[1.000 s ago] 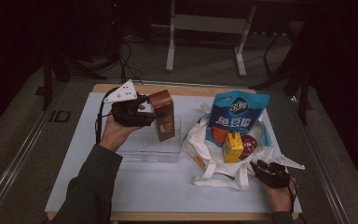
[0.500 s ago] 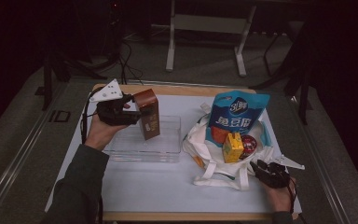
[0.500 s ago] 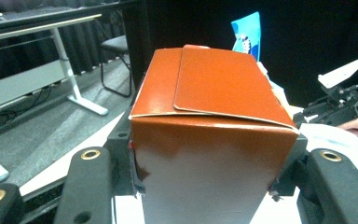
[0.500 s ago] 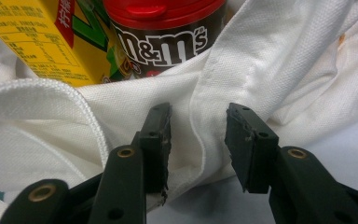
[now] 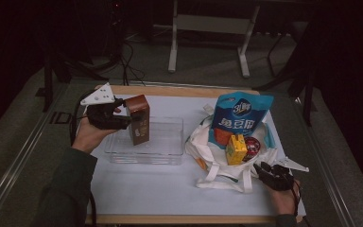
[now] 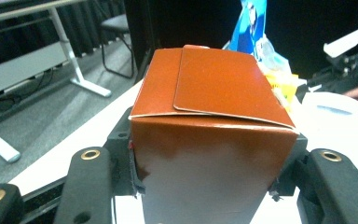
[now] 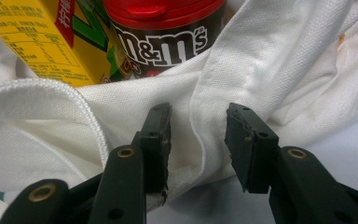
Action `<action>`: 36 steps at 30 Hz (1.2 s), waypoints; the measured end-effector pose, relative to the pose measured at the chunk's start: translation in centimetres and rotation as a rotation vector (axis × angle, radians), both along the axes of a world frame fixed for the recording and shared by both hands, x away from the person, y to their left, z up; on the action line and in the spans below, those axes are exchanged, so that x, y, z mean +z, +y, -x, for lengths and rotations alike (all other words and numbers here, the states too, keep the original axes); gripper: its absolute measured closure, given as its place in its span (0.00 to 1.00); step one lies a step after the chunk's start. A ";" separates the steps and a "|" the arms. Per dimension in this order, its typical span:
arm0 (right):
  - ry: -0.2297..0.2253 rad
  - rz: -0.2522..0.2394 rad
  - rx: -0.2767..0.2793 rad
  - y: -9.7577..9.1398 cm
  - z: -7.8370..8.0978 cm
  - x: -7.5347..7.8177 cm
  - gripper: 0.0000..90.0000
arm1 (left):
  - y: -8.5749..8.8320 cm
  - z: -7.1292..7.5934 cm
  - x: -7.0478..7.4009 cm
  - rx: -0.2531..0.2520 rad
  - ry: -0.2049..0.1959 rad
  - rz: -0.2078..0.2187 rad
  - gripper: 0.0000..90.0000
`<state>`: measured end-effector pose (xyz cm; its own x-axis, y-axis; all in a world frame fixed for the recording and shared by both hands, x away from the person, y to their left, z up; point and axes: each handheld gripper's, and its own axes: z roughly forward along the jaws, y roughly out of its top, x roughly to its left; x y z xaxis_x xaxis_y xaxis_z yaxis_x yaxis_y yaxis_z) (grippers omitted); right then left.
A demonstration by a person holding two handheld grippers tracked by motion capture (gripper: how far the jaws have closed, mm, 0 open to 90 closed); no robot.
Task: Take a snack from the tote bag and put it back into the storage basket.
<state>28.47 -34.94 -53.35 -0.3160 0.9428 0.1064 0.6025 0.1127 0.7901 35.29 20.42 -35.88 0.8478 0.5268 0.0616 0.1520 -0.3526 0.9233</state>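
At left of centre in the high view, a brown carton (image 5: 138, 119) is held upright, long axis vertical, clamped by the left hand-held gripper (image 5: 123, 121) over a clear tray (image 5: 168, 152).

Left gripper (image 6: 212, 186) clamps brown carton (image 6: 209, 121) upright above the table (image 6: 74, 154)

Brown carton (image 5: 138, 120), tall and box-shaped with a folded, flat-lapped top, standing upright left of centre in the high view, its lower end over the near-left part of a clear plastic tray (image 5: 170, 156) and clamped at both sides. Seen close in the middle of the left gripper view (image 6: 212, 140): glossy reddish-brown top flaps, paler sheen low on the front face. White cloth bag (image 5: 217, 163) slumped open, right of centre in the high view, one seam fold (image 7: 205, 107) lying unpinched.
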 end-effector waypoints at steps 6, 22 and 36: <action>0.001 -0.001 0.000 0.0 0.0 0.0 0.67 | 0.1 -0.1 -0.3 -0.004 0.013 -0.042 0.48; 0.001 -0.001 0.000 0.0 0.0 0.0 0.67 | -0.6 -0.5 -1.6 -0.035 0.072 -0.175 0.48; 0.000 0.000 0.000 0.0 0.0 0.0 0.67 | -3.5 -1.7 -3.8 -0.127 0.163 -0.295 0.47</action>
